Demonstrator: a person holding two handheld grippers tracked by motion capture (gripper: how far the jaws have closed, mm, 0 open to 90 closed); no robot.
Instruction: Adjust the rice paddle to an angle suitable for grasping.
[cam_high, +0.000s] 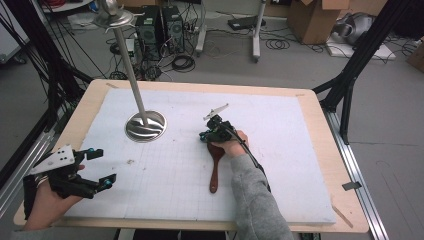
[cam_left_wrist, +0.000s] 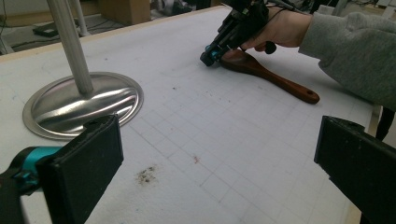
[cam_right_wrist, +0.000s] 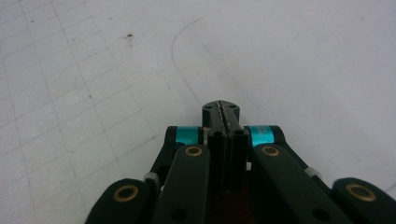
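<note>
Nearest me, my left gripper (cam_high: 102, 167) sits at the table's (cam_high: 320, 145) front left corner, jaws spread wide with nothing between them; its view cuts both black pads off at the frame edges. One wooden spoon (cam_high: 216, 165) lies mid-mat, handle pointing back toward me, bowl away. My right gripper (cam_high: 209, 135) rests over that bowl, jaws pressed together. In the right gripper view I see the pads meeting flush and only a dark brown sliver beneath them, so I cannot tell whether they pinch the spoon's rim or merely sit on it; my hand (cam_high: 234, 146) covers the bowl in the high view. Beyond, left of the spoon, one metal stand (cam_high: 145, 125) rises from a round base, its top dish partly cut off. Nothing lies between spoon and stand. Cables, computer cases and boxes clutter the floor behind.
</note>
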